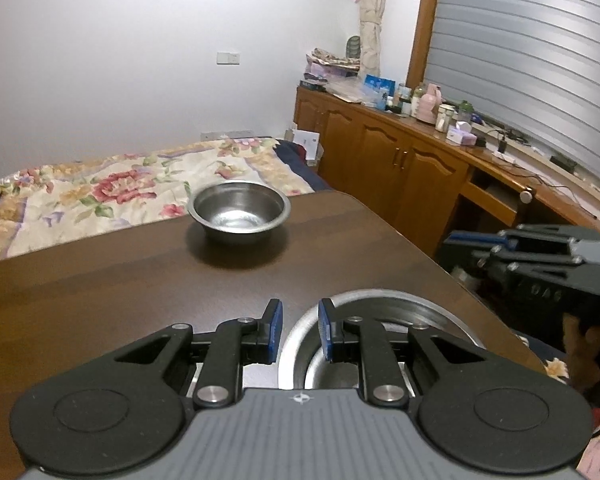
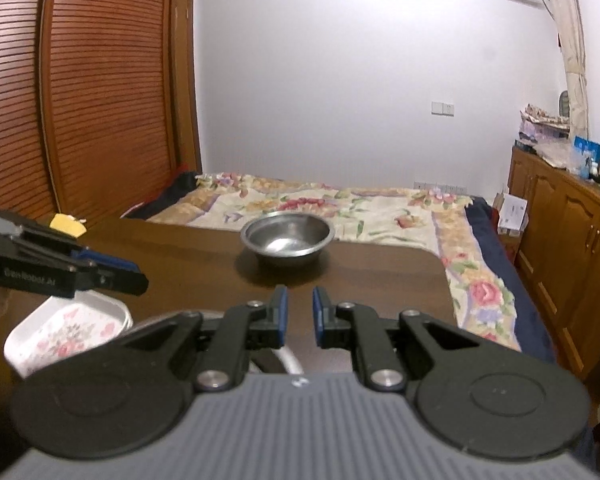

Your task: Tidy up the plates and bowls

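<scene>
A steel bowl (image 1: 239, 211) sits upright near the far edge of the dark wooden surface (image 1: 100, 288), well ahead of both tongs. The left tongs (image 1: 300, 330) hang slightly parted and empty over the near rim of a steel plate (image 1: 400, 306). The right tongs (image 2: 300, 316) are likewise slightly parted, holding nothing, with the bowl straight ahead. A floral tray (image 2: 68, 332) lies to their left.

Dim, bluish indoor light is washing both fisheye views, glinting inside the steel bowl (image 1: 239, 211) toward 12 o'clock, while edges are bowing, corners are vignetting black, and the right gripper (image 1: 460, 240) at 3 o'clock is blurring
</scene>
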### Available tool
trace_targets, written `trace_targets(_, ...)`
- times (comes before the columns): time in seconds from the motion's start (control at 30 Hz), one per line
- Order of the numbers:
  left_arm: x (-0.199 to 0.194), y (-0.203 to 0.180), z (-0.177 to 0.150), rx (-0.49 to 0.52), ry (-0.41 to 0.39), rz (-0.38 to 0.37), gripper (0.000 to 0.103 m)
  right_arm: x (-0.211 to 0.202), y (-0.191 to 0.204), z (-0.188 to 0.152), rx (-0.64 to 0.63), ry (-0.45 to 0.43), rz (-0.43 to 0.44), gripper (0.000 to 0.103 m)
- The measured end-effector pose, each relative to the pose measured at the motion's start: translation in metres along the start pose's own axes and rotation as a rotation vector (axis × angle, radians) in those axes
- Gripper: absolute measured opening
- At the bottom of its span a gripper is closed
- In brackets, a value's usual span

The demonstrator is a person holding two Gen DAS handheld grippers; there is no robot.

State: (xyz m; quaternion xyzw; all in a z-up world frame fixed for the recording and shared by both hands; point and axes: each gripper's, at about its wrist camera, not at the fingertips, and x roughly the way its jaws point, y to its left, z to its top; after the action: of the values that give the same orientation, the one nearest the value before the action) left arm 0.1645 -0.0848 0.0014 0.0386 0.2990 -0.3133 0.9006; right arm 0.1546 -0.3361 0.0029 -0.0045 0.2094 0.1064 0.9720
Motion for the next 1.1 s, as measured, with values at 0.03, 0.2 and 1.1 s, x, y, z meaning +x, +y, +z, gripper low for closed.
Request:
trace_targets(0.03,0.002,0.003,0.003,0.001,-0.002,0.005,0.022,0.003,-0.003,0.004,-0.003,-0.007,-0.001,0.014)
trace_targets(0.2,0.017,0.018,0.020,-0.002,-0.011,0.034,0.026,0.028,-0.015,0.021,-0.016,-0.031,-0.010,0.014)
trace_targets(1.1,0.127,0.074,0.064,-0.065,0.049,0.150,0.051,0.172,-0.048,0.014,0.189,0.085,0.083,0.043)
